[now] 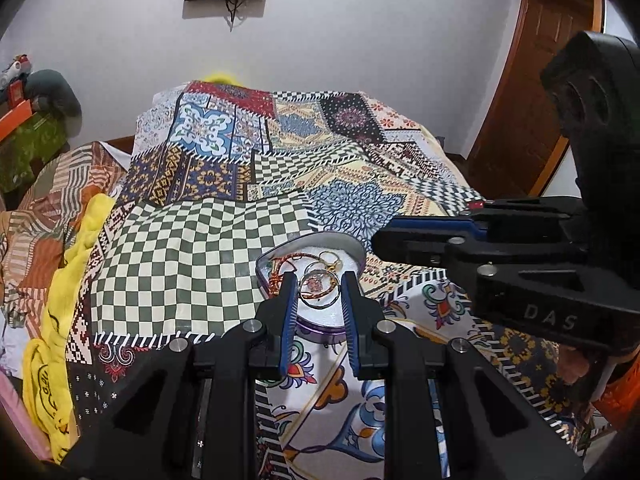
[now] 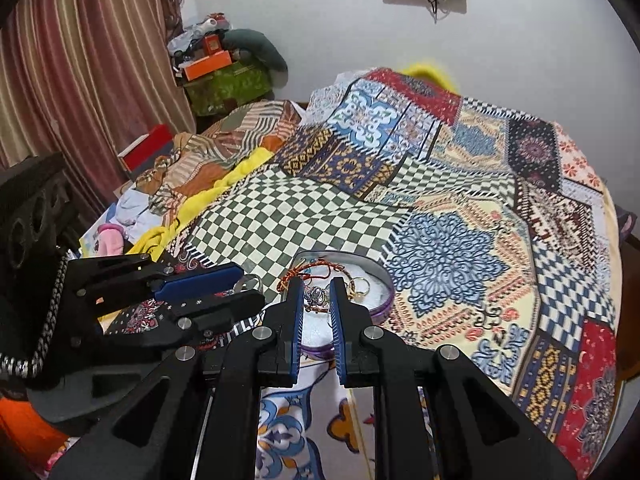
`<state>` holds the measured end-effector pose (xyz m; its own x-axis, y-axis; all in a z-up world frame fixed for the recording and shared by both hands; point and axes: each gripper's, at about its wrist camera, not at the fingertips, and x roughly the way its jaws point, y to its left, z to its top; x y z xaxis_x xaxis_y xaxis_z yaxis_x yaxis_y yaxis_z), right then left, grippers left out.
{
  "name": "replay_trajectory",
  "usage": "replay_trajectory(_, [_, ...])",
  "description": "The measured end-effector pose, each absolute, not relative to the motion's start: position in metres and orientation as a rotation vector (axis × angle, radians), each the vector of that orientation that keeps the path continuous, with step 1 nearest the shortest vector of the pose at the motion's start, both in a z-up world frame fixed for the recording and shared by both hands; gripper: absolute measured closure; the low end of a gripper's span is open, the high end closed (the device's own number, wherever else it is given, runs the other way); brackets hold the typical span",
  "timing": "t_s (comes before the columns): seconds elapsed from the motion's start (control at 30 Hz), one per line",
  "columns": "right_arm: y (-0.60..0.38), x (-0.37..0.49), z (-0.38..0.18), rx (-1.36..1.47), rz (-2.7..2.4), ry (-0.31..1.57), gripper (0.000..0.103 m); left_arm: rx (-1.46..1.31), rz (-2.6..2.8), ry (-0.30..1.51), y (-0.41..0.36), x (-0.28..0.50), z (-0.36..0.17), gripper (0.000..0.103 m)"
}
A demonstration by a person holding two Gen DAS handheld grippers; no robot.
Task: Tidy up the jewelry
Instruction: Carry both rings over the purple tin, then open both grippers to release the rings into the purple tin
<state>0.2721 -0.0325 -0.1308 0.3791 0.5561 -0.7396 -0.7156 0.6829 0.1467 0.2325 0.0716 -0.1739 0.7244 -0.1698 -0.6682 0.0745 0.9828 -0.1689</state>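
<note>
Purple-rimmed tin (image 1: 352, 250) sat on the quilt (image 1: 200, 240), jewelry inside. Left tongs (image 1: 318, 300) open around a ring (image 1: 318, 288); right tongs (image 2: 316, 300) open above the tin, left tongs at its 9 o'clock.

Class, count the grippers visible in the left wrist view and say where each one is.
2. The left gripper, black with blue pads, is at bottom centre over the purple-rimmed jewelry tin. The right gripper enters from the right edge beside the tin.

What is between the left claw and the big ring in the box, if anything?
Nothing visible. The left claw is open right over the jewelry box, and the big ring shows in the gap between its blue fingers. The right claw stays to the side.
</note>
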Motion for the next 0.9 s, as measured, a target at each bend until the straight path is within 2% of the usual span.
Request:
replay_trajectory(0.53, [-0.012,0.292,-0.169,-0.269,0.838,1.004,0.091,-0.17,-0.106,0.788,0.095,0.254,-0.196,0.082])
replay_trajectory(0.73, [-0.015,0.303,-0.176,-0.205,0.859,1.093,0.09,-0.173,-0.106,0.802,0.094,0.258,-0.2,0.082])
replay_trajectory(0.9, [-0.021,0.304,-0.171,-0.197,0.84,1.076,0.088,-0.172,-0.117,0.81,0.089,0.26,-0.201,0.082])
